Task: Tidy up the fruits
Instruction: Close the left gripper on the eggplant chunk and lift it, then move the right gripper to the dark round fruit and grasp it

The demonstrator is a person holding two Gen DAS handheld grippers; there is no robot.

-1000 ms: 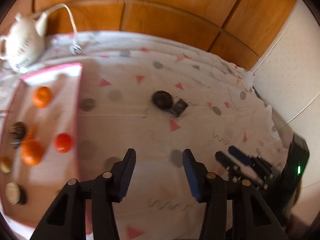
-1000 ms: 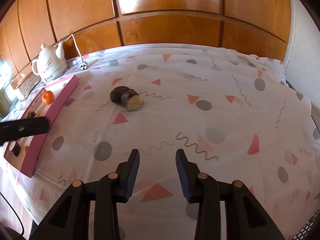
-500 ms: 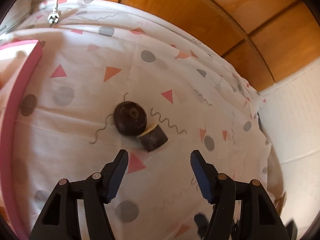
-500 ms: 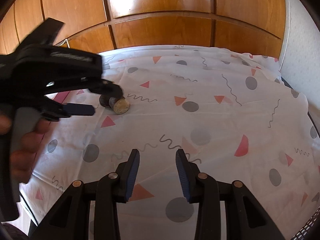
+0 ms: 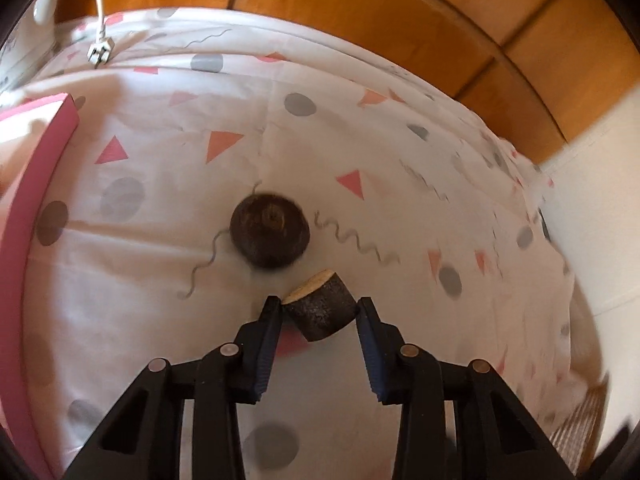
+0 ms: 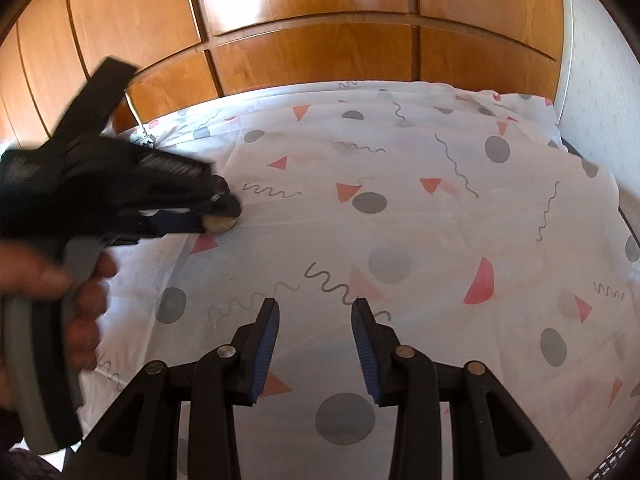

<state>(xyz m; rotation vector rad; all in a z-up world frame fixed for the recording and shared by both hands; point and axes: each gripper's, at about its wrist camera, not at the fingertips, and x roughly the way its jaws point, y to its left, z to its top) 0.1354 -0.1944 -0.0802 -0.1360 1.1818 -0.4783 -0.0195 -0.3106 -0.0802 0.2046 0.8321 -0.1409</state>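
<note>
Between the left tongs (image 5: pixel 318 312), just closing, pinched dark rough-skinned cut fruit (image 5: pixel 323 312), pale face, right tongs (image 6: pixel 314 312) spread, empty.

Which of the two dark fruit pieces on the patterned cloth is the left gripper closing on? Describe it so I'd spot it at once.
On the white cloth with pink triangles and grey dots, right of the pink tray, lie two dark pieces. The left gripper, whose jaws have just been closing, brackets the nearer one, the cut piece. Unlike the round whole fruit behind, it shows a flat pale face.
</note>
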